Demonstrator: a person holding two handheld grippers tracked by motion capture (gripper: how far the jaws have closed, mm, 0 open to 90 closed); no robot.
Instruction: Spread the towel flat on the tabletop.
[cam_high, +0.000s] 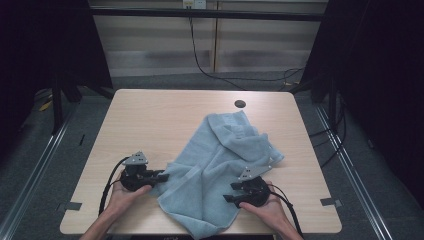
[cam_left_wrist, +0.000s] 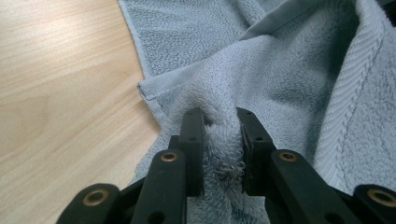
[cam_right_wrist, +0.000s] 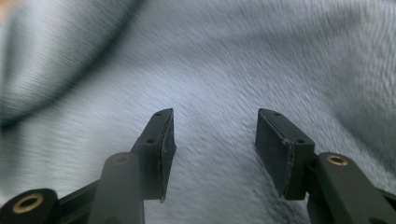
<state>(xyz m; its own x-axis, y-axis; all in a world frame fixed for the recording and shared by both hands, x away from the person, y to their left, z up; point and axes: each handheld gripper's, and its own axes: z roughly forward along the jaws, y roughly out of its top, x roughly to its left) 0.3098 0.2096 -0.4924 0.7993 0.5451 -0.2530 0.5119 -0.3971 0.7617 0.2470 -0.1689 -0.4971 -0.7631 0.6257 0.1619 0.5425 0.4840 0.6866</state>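
L gripper (cam_left_wrist: 219, 122) is pinching a bunched fold of the light blue towel (cam_left_wrist: 289, 79), terry pile squeezed up between the two black jaws, right by a hemmed corner of the cloth. In the high view that same L gripper (cam_high: 161, 176) sits at the towel's left edge, held in the person's left hand (cam_high: 122, 197), cable looping off toward the near side of the table.

R gripper (cam_right_wrist: 215, 126) has its jaws spread wide apart w/ nothing between them, just blurred towel pile past the tips; can't tell if the tips touch the cloth. From above, the R gripper (cam_high: 229, 198) lies over the towel's right side near the front, gripped by the right hand (cam_high: 267, 207), grey plate on top.

Towel (cam_high: 220, 160) is rumpled, lying on the right-centre of the light wood table (cam_high: 150, 120), running from mid-table to the near edge, w/ its near end at or just over that edge. Round cable hole (cam_high: 240, 104) sits just beyond the towel's far end.
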